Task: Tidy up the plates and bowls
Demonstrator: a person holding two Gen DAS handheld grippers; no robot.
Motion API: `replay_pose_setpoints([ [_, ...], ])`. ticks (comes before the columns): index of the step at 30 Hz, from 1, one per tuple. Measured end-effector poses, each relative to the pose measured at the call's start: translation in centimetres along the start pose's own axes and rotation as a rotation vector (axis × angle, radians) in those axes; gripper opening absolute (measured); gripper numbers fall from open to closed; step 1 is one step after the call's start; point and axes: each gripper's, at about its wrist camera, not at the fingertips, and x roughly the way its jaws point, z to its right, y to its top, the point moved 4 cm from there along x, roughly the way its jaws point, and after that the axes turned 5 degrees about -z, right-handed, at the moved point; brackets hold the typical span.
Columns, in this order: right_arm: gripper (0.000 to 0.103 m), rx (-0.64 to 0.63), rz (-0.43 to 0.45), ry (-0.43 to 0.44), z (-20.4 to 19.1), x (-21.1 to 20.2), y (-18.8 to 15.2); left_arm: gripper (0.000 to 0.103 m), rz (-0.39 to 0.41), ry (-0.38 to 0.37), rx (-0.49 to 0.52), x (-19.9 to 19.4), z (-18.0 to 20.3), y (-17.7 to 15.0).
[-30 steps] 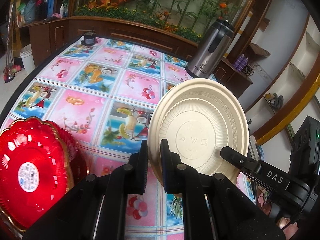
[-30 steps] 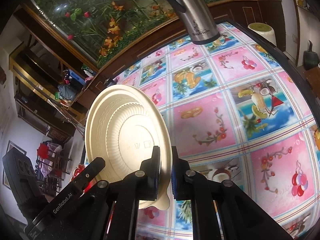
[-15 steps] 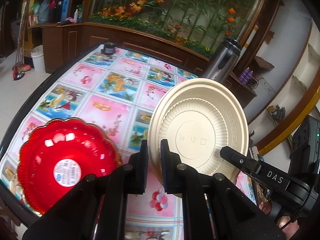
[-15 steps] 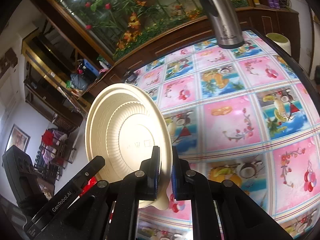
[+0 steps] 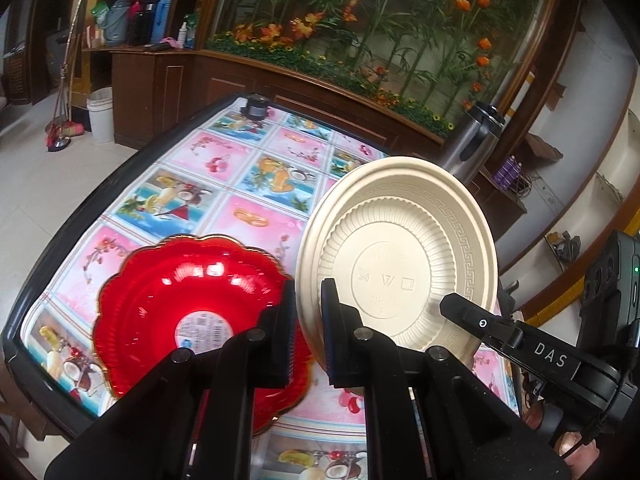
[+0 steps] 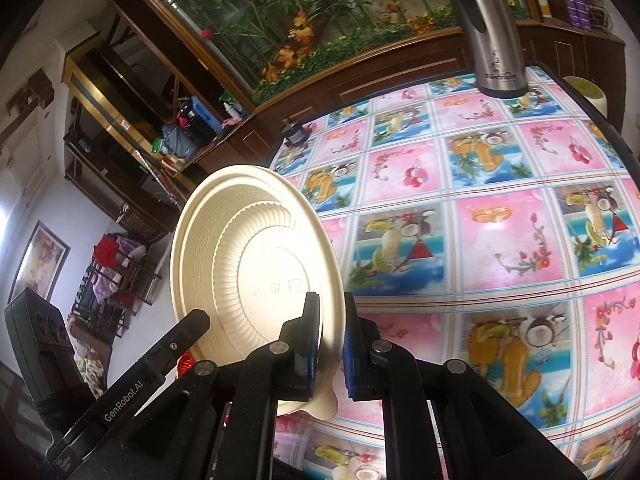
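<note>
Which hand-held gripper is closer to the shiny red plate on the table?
Left. The left hand-held gripper, pinching the cream plate, hangs right above the red plate. The right hand-held gripper grips the cream plate's opposite edge, farther away.

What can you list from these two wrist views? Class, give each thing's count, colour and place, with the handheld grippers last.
Cream round ribbed plastic plate: one, cream, held on edge above the table, underside showing.
Red scalloped plastic plate: one, red with gold rim, lying near the table's edge.
Steel thermos jug: one, silver and black, far table corner.
Small black pot: one, far table edge.
Fruit-print tablecloth: one, pink and blue, covering the table.
White bucket: one, on the floor.
Left gripper: black, fingers shut on the cream plate's rim.
Right gripper: black, likewise.
</note>
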Motion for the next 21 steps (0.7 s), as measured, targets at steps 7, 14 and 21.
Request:
replay_pose_setpoints([
  [7, 0.010, -0.034, -0.016, 0.023, -2.1, 1.1, -0.3, 0.009, 0.024, 0.028, -0.030, -1.0, -2.2, 0.1],
  [14, 0.010, -0.065, -0.030, 0.039, -3.9, 1.7, -0.7, 0.009, 0.044, 0.043, -0.050, -2.0, -3.6, 0.1],
  [21, 0.010, -0.099, -0.037, 0.052, -5.9, 2.2, -1.0, 0.009, 0.066, 0.053, -0.074, -3.3, -5.5, 0.2],
])
